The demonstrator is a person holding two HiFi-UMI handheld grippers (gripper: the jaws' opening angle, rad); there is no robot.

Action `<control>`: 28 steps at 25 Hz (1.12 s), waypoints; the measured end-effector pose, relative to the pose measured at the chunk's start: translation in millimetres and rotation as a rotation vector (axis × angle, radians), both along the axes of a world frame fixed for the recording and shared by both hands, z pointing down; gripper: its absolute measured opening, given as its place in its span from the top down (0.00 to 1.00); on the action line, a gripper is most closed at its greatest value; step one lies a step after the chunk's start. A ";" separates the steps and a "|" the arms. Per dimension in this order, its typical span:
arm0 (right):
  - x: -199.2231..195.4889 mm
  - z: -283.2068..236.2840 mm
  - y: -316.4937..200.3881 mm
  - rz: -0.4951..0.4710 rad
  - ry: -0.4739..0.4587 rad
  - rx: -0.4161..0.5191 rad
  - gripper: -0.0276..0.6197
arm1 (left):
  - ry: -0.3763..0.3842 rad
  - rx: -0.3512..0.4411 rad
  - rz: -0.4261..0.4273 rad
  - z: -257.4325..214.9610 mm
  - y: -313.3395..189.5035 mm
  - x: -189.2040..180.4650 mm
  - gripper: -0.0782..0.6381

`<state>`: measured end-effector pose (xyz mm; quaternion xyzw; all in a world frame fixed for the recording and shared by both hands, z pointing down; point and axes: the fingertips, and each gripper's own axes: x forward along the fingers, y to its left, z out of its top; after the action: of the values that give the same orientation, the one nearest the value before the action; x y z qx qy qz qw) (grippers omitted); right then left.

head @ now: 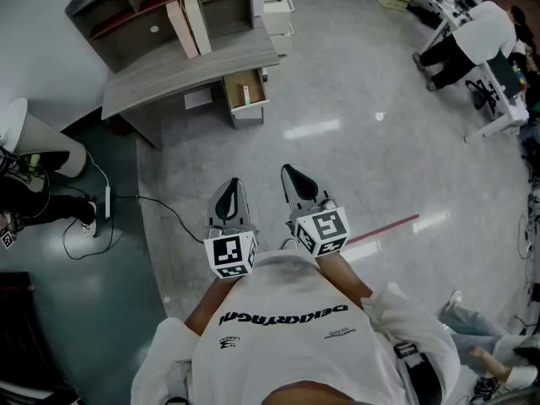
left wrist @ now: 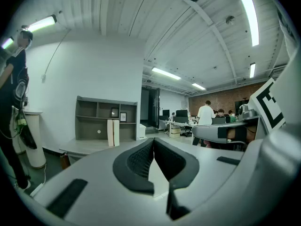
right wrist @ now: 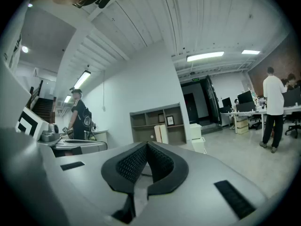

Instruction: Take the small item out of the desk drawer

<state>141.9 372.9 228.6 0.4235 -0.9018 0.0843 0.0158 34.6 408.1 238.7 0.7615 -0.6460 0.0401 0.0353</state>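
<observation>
- The left gripper (head: 229,188) and the right gripper (head: 293,177) are held side by side near the person's chest, above bare floor.
- Each gripper's jaws are pressed together with nothing between them.
- The desk (head: 169,72) stands well apart, its drawer (head: 248,113) pulled open.
- A small pale item (head: 246,95) lies inside the drawer.

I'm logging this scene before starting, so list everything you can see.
Desk: one, grey, with shelves on top, by the wall.
Drawer: one, open, under the desk.
Small item: one, pale, inside the drawer.
Folders: two, cream, upright on the desk.
Drawer cabinet: one, white, beside the desk.
Cable: one, black, on the floor.
Left gripper: one, grey, shut, empty.
Right gripper: one, grey, shut, empty.
</observation>
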 end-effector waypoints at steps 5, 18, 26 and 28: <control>16.9 3.9 -11.0 -0.008 -0.015 -0.018 0.91 | 0.001 0.004 0.012 0.8 -10.2 19.9 0.87; 64.4 27.1 -20.6 -0.063 -0.047 -0.079 0.91 | 0.000 -0.044 -0.047 24.9 -7.9 69.0 0.87; 73.9 33.7 -30.6 -0.077 -0.037 -0.072 0.91 | 0.032 -0.091 -0.054 42.6 -24.7 79.5 0.87; 75.9 35.8 -34.4 -0.076 -0.033 -0.071 0.91 | 0.028 -0.086 -0.041 43.4 -29.4 84.9 0.87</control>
<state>217.9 338.6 264.4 0.3867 -0.9138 0.1226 0.0189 119.5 378.7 282.2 0.7463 -0.6586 0.0562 0.0780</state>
